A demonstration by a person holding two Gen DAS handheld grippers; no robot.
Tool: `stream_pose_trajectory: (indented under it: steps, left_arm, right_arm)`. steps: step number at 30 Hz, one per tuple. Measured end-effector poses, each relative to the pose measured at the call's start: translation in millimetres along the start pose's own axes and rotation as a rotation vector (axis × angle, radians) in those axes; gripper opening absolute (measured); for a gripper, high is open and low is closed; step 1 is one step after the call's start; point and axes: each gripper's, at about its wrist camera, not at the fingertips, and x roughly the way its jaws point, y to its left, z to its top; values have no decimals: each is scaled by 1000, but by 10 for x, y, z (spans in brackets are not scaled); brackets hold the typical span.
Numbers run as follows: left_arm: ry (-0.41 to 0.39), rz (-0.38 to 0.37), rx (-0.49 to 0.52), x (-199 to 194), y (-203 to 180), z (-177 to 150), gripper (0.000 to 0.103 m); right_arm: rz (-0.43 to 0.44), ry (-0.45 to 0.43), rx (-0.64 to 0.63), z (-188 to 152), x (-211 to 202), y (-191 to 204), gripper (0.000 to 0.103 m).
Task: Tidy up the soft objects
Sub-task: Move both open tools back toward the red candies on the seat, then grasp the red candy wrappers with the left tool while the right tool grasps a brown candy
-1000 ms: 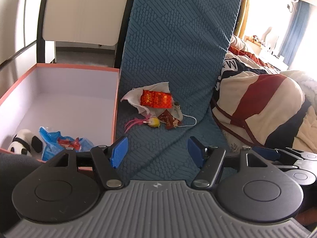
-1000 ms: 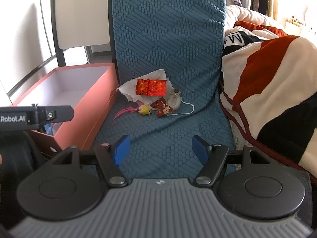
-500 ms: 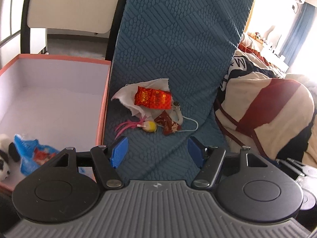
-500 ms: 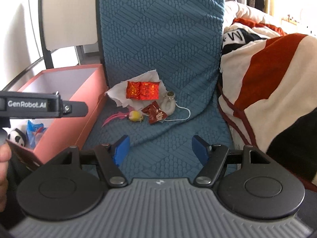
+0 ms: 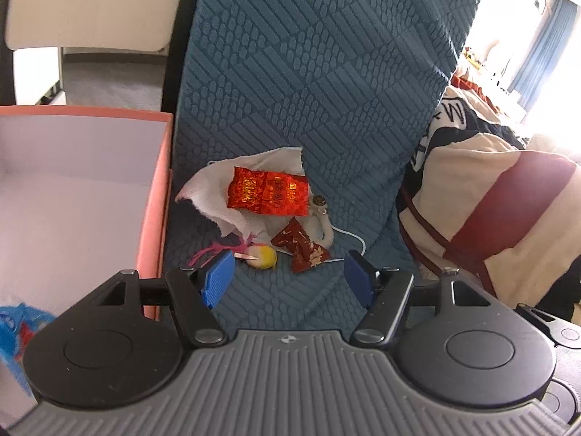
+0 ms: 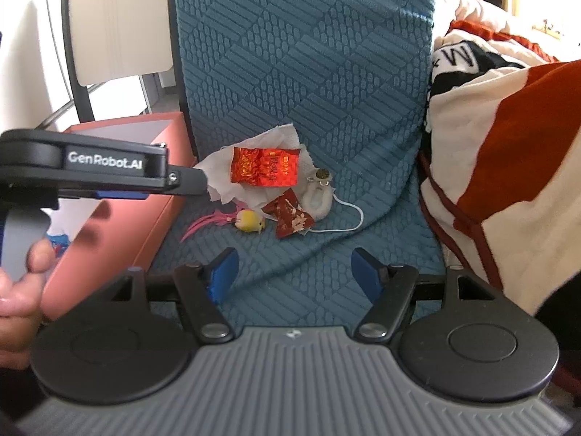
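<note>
A small pile lies on the blue quilted mat: a white tissue, a bright red foil packet on it, a dark red wrapper, a yellow toy with pink tassels and a white fuzzy pouch with a cord. My left gripper is open just short of the yellow toy, nothing between its pads. My right gripper is open farther back over bare mat. In the right wrist view the left gripper's body reaches in from the left, held by a hand.
A coral-walled box stands left of the mat, with a blue plastic bag in its near corner. A striped red, cream and black blanket is heaped on the right. A chair back stands behind the box.
Both grippers have moved forward toward the pile, which looms larger. The left one also shifted right, away from the box; the panda toy has left its view. Jaws are unchanged.
</note>
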Motion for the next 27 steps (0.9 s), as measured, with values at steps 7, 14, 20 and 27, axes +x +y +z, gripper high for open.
stream_pose_trajectory:
  steps: [7, 14, 20, 27]
  left_arm:
    - [35, -18, 12, 306, -26, 164, 72]
    - [83, -13, 11, 644, 9, 385, 71]
    - [133, -18, -42, 915, 130, 580, 71]
    - [195, 31, -46, 1189, 274, 700, 70]
  right_arm:
    - [9, 9, -39, 128, 207, -6, 68]
    - [82, 77, 20, 296, 541, -132, 62]
    - [85, 127, 26, 426, 874, -120, 58]
    - [67, 128, -53, 566, 1104, -32, 58]
